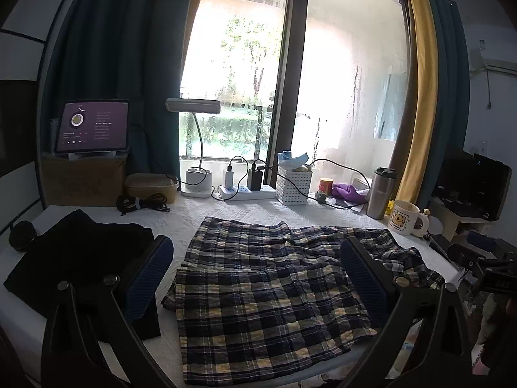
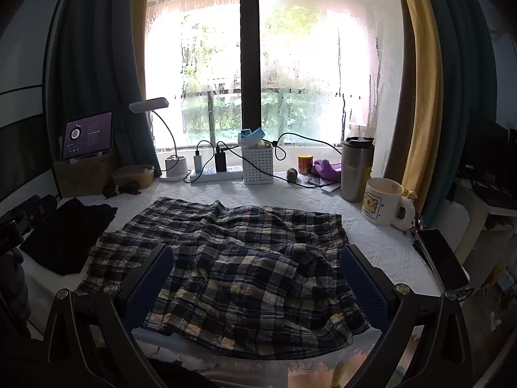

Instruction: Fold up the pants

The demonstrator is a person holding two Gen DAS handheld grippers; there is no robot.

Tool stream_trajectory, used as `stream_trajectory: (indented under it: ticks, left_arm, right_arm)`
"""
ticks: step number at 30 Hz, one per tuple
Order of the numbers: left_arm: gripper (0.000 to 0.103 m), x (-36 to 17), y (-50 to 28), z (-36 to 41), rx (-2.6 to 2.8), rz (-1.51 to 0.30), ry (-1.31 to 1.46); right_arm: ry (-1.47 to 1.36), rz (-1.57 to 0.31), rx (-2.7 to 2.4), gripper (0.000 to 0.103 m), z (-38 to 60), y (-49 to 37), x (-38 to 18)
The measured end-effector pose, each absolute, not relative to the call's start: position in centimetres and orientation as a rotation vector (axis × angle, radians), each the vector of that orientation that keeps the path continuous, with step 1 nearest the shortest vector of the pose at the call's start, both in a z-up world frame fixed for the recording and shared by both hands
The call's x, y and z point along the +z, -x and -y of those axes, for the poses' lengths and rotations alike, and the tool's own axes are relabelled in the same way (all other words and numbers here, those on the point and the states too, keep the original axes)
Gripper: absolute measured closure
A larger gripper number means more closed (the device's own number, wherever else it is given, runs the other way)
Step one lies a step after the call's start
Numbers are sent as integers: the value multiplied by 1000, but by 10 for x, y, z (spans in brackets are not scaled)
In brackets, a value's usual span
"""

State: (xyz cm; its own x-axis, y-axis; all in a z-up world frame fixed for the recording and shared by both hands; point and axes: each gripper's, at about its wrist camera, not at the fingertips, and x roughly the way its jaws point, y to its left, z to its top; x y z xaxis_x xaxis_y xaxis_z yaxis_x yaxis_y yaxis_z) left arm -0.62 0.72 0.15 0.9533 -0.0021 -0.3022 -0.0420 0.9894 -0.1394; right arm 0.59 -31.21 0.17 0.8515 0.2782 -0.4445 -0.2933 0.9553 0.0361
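Plaid pants [image 1: 265,291] in navy, white and yellow lie spread and rumpled on the white table cover [image 1: 194,213]; they also show in the right wrist view [image 2: 239,265]. My left gripper [image 1: 257,278] is open and empty, held above the near part of the pants, its blue-padded fingers [image 1: 152,278] wide apart. My right gripper [image 2: 257,284] is open and empty above the pants' near right part. The other gripper's body shows at the right edge of the left wrist view [image 1: 484,258] and at the left edge of the right wrist view [image 2: 19,223].
A folded black garment [image 1: 80,258] lies left of the pants. Along the window stand a tablet [image 1: 92,126], a desk lamp [image 1: 194,106], a power strip [image 1: 245,190], a white basket [image 1: 294,184], a steel tumbler [image 1: 381,194] and a bear mug [image 1: 404,216]. A phone [image 2: 442,258] lies at the right.
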Motion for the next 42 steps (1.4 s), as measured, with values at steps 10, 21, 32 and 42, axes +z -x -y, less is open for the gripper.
stream_trajectory:
  ticks: [10, 21, 32, 42]
  left_arm:
    - [1, 0, 6, -8, 21, -309, 145]
    - [1, -1, 8, -8, 23, -307, 147]
    - [1, -1, 9, -7, 22, -304, 147]
    - [1, -1, 10, -6, 23, -304, 146]
  right_arm:
    - [32, -464, 301, 0, 311, -6, 0]
    - [34, -464, 303, 0, 310, -6, 0]
    - [34, -464, 303, 0, 310, -5, 0]
    - [34, -464, 303, 0, 309, -5, 0]
